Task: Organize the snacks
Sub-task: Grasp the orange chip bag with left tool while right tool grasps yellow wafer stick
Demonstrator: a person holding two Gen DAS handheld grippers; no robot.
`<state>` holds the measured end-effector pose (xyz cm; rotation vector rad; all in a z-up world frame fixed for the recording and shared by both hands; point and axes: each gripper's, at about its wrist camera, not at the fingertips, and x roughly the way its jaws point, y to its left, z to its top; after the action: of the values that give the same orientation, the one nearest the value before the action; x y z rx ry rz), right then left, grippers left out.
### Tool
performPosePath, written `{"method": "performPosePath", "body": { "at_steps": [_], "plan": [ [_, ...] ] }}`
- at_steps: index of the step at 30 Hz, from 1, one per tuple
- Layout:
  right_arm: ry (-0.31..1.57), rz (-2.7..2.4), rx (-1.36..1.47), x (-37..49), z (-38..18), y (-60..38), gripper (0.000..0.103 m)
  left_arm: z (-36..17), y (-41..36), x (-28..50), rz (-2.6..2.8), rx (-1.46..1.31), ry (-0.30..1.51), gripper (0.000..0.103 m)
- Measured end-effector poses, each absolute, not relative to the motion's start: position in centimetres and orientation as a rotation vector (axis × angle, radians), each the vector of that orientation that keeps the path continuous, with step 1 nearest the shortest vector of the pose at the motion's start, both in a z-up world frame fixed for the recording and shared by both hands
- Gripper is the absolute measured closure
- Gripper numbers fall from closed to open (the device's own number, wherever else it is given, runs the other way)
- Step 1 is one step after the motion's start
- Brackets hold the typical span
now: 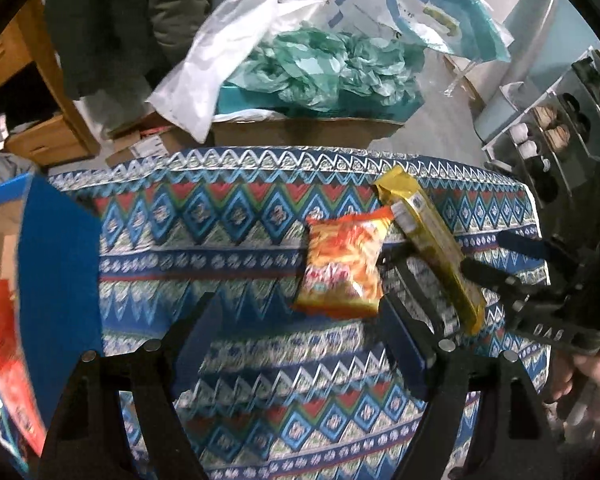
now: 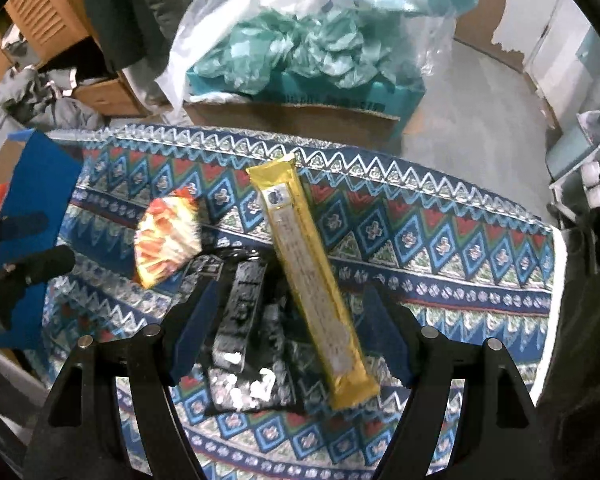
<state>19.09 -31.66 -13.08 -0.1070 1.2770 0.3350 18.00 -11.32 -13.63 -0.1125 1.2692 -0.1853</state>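
Nearest my right-hand lens: right tongs (image 2: 290,344), blue pads spread wide apart, gripping nothing. Between the pads, on the patterned cloth (image 2: 440,240) covering the bench, I see a long gold packet (image 2: 312,280) lying lengthwise, its near end by the right pad. A black packet (image 2: 248,328) sits just left of the gold packet, touching or slightly under it; can't tell which. An orange snack bag (image 2: 168,240) lies left of the gold packet, blurred.

Left tongs (image 1: 300,344) also spread apart, empty, hovering over the cloth on the near side of the orange bag. A blue box (image 1: 56,264) stands well left of the gold packet, at the bench edge, with a red packet (image 1: 4,360) inside.

Beyond the gold packet, off the bench: a cardboard carton (image 2: 292,116) heaped with teal plastic wrap (image 2: 300,48).
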Motion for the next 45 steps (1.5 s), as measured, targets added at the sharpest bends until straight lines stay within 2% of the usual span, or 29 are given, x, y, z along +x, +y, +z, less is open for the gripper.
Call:
{"method": "performPosePath", "body": {
  "at_steps": [12, 19, 26, 27, 29, 30, 32, 34, 40, 45],
  "plan": [
    [1.330, 0.346, -0.054, 21.7, -17.6, -32.7, 0.028, -18.7, -13.5, 21.8, -0.203, -0.153, 1.369, 0.021],
    [1.367, 0.339, -0.038, 21.9, -19.4, -33.0, 0.040, -20.4, -14.9, 22.6, -0.215, -0.148, 1.398, 0.021],
    [1.379, 0.318, -0.014, 22.4, -20.5, -33.4, 0.046, -21.6, -15.5, 22.7, -0.228, -0.189, 1.409, 0.021],
    [1.377, 0.318, -0.016, 22.5, -20.5, -33.3, 0.046, -21.6, -15.5, 22.7, -0.225, -0.188, 1.397, 0.022],
    [1.368, 0.320, -0.026, 22.5, -20.4, -33.3, 0.052, -21.5, -15.6, 22.6, -0.228, -0.183, 1.391, 0.037],
    [1.360, 0.322, -0.030, 22.5, -20.4, -33.2, 0.062, -21.5, -15.6, 22.5, -0.235, -0.184, 1.388, 0.045],
    [1.348, 0.313, -0.057, 22.3, -20.3, -32.8, 0.064, -21.3, -15.0, 22.3, -0.224, -0.188, 1.392, 0.047],
    [1.337, 0.301, -0.079, 22.1, -20.3, -32.3, 0.066, -21.0, -14.5, 22.0, -0.207, -0.185, 1.375, 0.054],
    [1.339, 0.275, -0.062, 21.9, -19.7, -32.3, 0.074, -19.7, -12.9, 21.3, -0.182, -0.177, 1.352, 0.056],
    [1.337, 0.244, -0.024, 21.5, -18.7, -33.2, 0.075, -18.1, -12.1, 20.3, -0.173, -0.147, 1.329, 0.056]
  ]
}}
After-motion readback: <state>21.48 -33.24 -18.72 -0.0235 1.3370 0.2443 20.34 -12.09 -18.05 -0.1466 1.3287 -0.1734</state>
